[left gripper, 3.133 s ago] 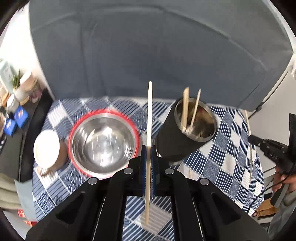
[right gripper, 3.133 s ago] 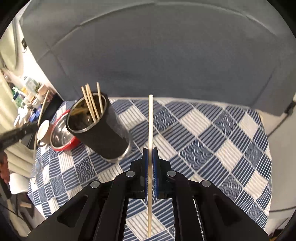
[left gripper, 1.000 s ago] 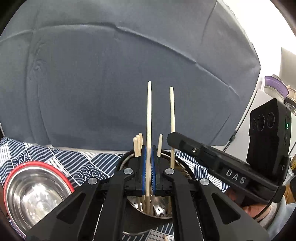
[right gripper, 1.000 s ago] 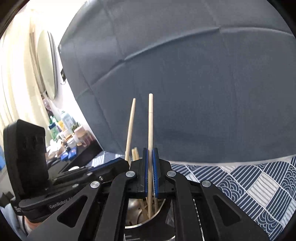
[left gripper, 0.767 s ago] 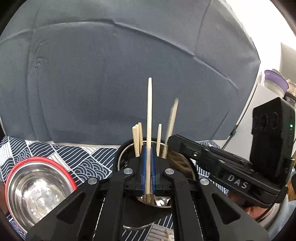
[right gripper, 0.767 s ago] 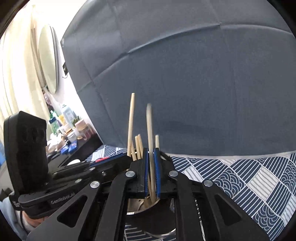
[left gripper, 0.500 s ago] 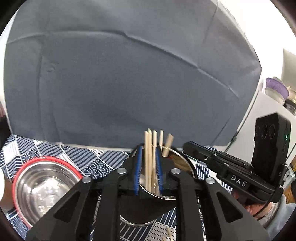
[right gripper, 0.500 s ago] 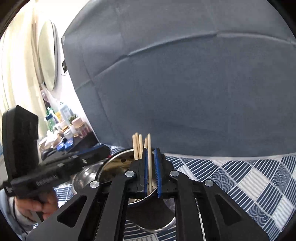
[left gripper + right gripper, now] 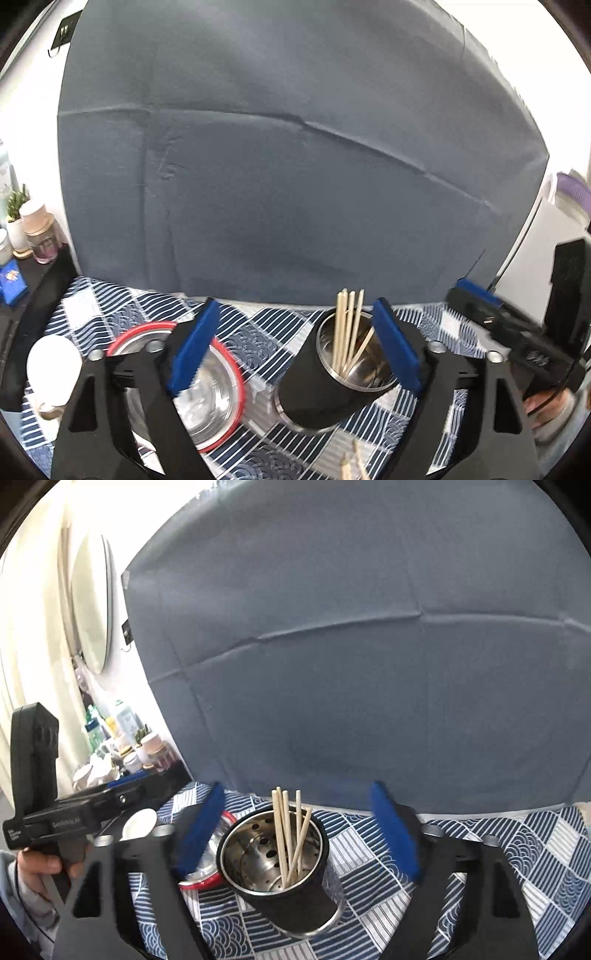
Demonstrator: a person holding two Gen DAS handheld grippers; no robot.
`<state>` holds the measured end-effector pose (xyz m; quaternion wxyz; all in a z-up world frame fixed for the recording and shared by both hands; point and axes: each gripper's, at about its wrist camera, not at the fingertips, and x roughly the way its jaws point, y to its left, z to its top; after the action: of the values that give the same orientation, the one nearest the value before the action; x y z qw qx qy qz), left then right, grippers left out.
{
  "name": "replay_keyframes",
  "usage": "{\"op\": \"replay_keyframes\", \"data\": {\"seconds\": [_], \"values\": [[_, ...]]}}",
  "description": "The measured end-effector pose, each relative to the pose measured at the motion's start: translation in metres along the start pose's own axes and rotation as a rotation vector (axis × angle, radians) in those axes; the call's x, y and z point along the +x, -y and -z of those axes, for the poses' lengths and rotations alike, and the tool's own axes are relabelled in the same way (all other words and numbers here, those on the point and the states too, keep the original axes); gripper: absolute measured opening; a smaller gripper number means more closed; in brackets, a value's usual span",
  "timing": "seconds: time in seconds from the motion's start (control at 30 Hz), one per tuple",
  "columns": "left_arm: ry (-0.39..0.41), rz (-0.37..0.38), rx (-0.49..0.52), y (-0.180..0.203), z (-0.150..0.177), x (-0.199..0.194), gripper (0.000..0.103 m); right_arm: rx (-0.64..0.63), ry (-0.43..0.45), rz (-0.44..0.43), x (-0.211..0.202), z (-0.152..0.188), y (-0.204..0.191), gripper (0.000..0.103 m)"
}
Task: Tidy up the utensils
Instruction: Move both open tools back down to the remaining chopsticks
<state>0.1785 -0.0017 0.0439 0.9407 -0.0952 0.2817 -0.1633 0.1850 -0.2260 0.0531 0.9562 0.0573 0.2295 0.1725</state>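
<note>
A black utensil holder with a steel liner [image 9: 332,384] [image 9: 295,882] stands on the blue and white patterned cloth [image 9: 258,332] [image 9: 480,849]. Several wooden chopsticks [image 9: 349,325] [image 9: 290,834] stand in it. My left gripper [image 9: 293,347] is wide open and empty, hovering above the holder. My right gripper [image 9: 295,830] is wide open and empty, also above the holder. More loose chopsticks [image 9: 351,465] lie on the cloth near the left view's bottom edge. Each gripper shows in the other's view, the right one at the right [image 9: 517,339], the left one at the left [image 9: 74,819].
A steel bowl with a red rim [image 9: 210,387] [image 9: 207,871] sits left of the holder. A white cup [image 9: 51,365] [image 9: 138,823] is further left. A grey backdrop [image 9: 295,184] rises behind the table. Bottles and jars [image 9: 122,738] stand on a dark side shelf.
Both grippers opened wide and let their chopsticks drop into the holder. Both have pulled back and up from the holder.
</note>
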Motion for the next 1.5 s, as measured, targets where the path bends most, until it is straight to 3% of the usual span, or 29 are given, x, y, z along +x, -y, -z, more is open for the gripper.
{"op": "replay_keyframes", "data": {"seconds": [0.07,0.2,0.43,0.77,0.93,1.37,1.5], "values": [[-0.01,-0.007,0.004,-0.002,0.002,-0.005,0.093,-0.004,-0.004,0.019,-0.008,0.0,0.0,0.085],[-0.06,-0.024,0.006,-0.008,0.013,-0.011,0.097,0.013,-0.019,0.061,-0.02,0.008,0.004,0.088],[-0.159,-0.011,-0.02,-0.012,0.044,-0.01,0.097,0.073,-0.109,0.129,-0.028,0.041,0.02,0.089],[-0.333,0.001,0.027,0.004,0.109,0.007,0.097,0.069,-0.293,0.19,-0.016,0.113,0.026,0.089],[-0.396,0.001,0.067,0.012,0.14,0.013,0.097,0.066,-0.388,0.185,-0.008,0.144,0.023,0.089],[-0.569,-0.01,0.057,0.006,0.205,0.028,0.097,-0.037,-0.599,0.154,0.007,0.218,0.003,0.089],[-0.583,-0.016,0.047,0.005,0.212,0.028,0.097,-0.05,-0.614,0.159,0.004,0.235,0.001,0.089]]}}
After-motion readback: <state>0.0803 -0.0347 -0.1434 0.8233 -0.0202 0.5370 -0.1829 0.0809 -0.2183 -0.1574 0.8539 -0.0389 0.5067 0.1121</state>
